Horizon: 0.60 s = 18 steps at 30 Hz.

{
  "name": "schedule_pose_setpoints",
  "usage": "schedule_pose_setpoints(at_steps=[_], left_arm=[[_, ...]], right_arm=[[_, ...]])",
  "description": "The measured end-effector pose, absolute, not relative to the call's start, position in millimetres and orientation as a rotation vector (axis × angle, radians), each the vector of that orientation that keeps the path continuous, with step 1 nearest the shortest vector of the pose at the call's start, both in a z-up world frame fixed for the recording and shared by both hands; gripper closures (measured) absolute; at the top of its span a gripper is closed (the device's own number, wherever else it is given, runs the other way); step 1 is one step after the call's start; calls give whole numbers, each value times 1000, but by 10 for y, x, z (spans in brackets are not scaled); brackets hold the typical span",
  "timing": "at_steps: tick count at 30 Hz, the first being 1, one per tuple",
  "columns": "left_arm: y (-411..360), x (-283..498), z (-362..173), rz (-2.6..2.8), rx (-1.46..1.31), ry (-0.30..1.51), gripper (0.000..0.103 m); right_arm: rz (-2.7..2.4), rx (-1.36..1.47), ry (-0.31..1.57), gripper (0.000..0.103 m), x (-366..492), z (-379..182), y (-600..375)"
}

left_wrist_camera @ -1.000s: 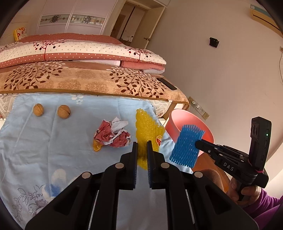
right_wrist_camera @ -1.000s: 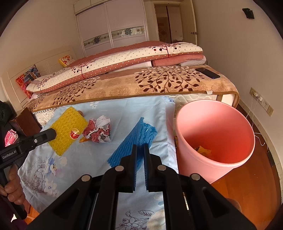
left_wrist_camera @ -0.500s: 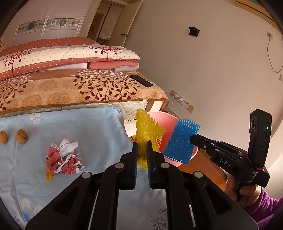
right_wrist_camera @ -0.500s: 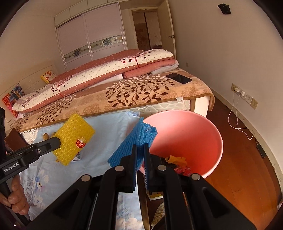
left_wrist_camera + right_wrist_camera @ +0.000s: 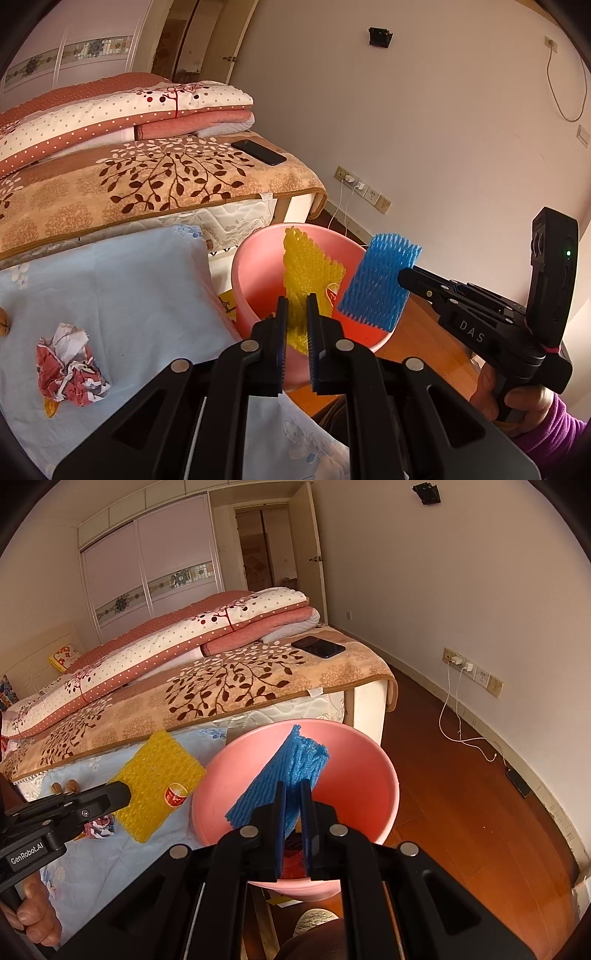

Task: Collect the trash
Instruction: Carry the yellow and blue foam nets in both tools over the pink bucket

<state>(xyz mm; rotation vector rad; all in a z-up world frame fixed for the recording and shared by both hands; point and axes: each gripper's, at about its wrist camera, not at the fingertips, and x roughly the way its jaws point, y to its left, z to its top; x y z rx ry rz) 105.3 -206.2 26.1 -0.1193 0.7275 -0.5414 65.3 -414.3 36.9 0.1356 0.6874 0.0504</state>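
My left gripper (image 5: 296, 301) is shut on a yellow foam net (image 5: 308, 275) and holds it over the near left rim of the pink bin (image 5: 255, 266). The yellow foam net also shows in the right wrist view (image 5: 159, 782). My right gripper (image 5: 293, 788) is shut on a blue foam net (image 5: 291, 771) and holds it above the mouth of the pink bin (image 5: 373, 775). The blue foam net also shows in the left wrist view (image 5: 380, 280). A crumpled red and white paper ball (image 5: 70, 363) lies on the light blue cloth (image 5: 122, 280).
The bed (image 5: 240, 679) with a folded quilt and a black phone (image 5: 317, 647) stands behind the cloth. Walnuts (image 5: 70, 785) lie at the cloth's far side. A charger cable (image 5: 461, 720) hangs from the wall sockets over the wooden floor (image 5: 461, 805). Trash lies in the bin's bottom.
Both grippers have swung right from over the cloth to the pink bin, each carrying its foam net. The blue net is now over the bin's mouth, the yellow at its rim.
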Motion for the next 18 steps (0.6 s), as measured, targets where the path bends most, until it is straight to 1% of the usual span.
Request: schedule_pose_setpoints(at_steps=[18], left_arm=[[-2421, 1395, -11, -526, -115, 822, 94]], right_arm=[[5, 162, 734, 96, 798, 96, -4392]])
